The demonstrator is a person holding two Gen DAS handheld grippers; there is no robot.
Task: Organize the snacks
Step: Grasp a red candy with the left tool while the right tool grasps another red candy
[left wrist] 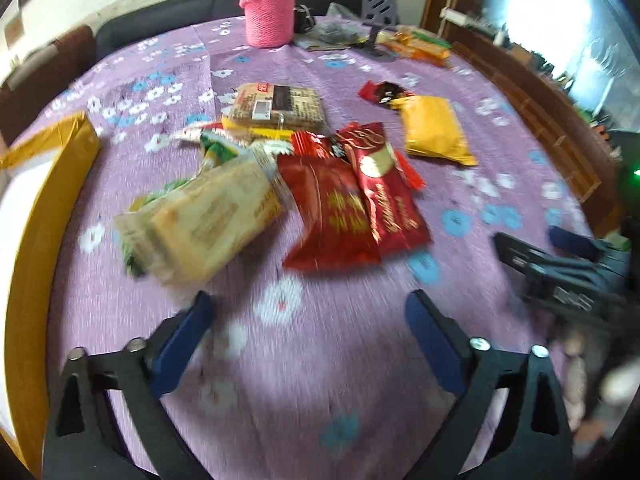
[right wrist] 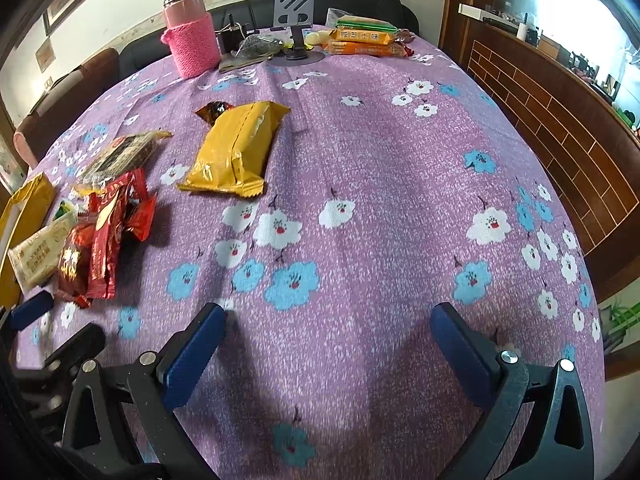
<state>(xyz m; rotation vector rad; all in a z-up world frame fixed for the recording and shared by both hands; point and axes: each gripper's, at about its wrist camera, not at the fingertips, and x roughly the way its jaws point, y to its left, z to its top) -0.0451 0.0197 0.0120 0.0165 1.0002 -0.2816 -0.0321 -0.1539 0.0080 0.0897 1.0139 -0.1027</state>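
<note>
Tablecloth [left wrist: 320, 380]: snack pile [left wrist: 280, 192] beyond hand-held gripper [left wrist: 308, 312].

Black left gripper [left wrist: 310, 312], blue pads [left wrist: 434, 334], silver screws

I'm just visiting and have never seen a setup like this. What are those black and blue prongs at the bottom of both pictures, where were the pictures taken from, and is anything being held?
The prongs are two-finger grippers that a person holds, one in each hand. Each carries a wide-angle camera looking along its fingers, so one picture comes from the left gripper and the other from the right gripper. Both stand open and hold nothing. They hang over a table with a purple flowered cloth. On it lie snack packets: a mixed pile with red packets and a pale cracker pack, and a yellow packet lying apart from the pile. A yellow box sits at the left edge. At the far side stand a pink flask and a grey phone stand.
</note>
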